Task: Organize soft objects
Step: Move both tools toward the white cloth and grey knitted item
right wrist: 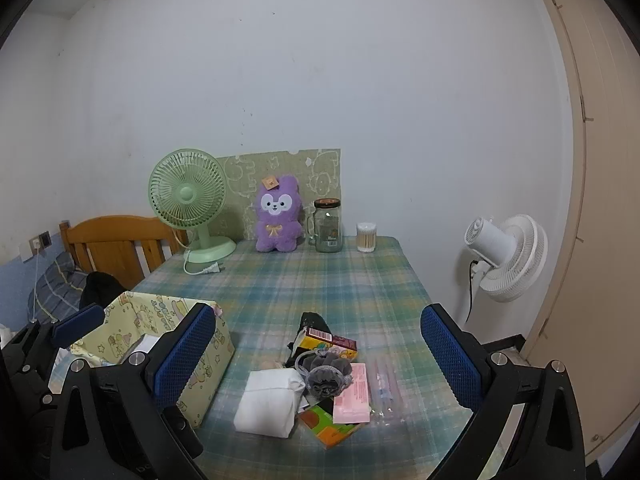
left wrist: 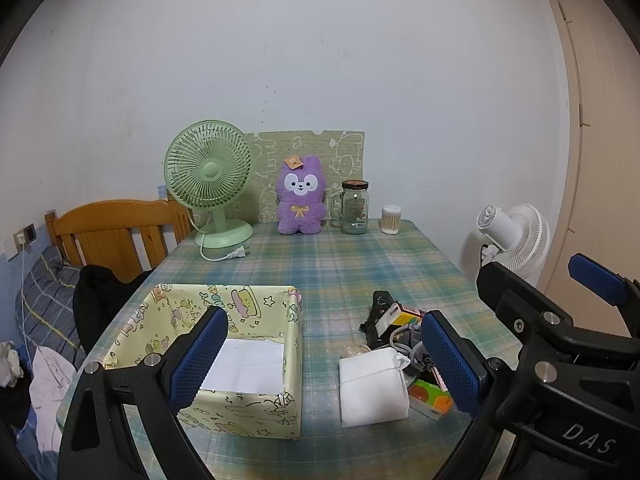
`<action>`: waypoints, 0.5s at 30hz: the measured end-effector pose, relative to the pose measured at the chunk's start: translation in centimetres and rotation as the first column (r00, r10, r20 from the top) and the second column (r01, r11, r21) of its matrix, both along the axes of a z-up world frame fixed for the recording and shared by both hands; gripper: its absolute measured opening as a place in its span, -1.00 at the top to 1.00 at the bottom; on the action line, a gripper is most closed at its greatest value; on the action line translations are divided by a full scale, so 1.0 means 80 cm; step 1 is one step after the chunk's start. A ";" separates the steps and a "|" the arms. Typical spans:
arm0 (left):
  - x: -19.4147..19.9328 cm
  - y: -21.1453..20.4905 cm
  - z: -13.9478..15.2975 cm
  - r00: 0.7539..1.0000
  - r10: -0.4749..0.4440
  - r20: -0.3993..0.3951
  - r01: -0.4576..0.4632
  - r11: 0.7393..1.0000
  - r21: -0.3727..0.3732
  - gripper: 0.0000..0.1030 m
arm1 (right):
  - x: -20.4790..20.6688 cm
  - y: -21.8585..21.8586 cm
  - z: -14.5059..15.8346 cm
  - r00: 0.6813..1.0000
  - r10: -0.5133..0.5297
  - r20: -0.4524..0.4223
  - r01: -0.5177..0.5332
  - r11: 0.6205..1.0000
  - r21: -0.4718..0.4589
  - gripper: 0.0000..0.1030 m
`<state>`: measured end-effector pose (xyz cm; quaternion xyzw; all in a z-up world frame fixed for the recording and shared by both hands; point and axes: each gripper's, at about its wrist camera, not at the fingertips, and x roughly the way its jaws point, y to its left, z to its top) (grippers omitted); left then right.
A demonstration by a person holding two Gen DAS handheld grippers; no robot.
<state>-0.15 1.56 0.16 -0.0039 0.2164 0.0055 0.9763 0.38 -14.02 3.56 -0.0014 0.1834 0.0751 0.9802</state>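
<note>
Nothing is gripped yet, so this looks like the opening step: choosing which soft thing to lift first. Both the left gripper (left wrist: 324,354) and the right gripper (right wrist: 318,354) hover above the near edge of the table (left wrist: 360,256), each with its jaws spread wide and nothing between them. The soft items sit in a small heap near the near edge, toward the right side: a folded white cloth (right wrist: 269,404) at the front, a grey scrunchie (right wrist: 326,372) touching it, and something black (right wrist: 314,326) behind. Mixed in are stiff things, a pink packet (right wrist: 354,394) and small printed cartons (right wrist: 328,340). The yellow cartoon-print box (left wrist: 224,360), open-topped, stands just beside the heap at the near left and is probably the destination. The next move calls for lowering one gripper over the white cloth, which is the most exposed, and pinching a fold without dragging the cartons. What lies beneath the heap is hidden, and the black item's nature is unclear.
</note>
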 end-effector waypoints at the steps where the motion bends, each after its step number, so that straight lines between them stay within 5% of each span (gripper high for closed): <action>1: 0.000 0.000 0.000 1.000 0.000 -0.001 0.000 1.000 0.001 -0.91 | 0.000 0.000 0.000 1.000 0.000 -0.001 0.000 1.000 0.001 -0.99; 15: 0.000 -0.001 0.001 1.000 0.016 0.016 -0.016 1.000 0.008 -0.91 | 0.008 -0.005 -0.005 1.000 0.017 -0.023 -0.016 1.000 0.027 -0.99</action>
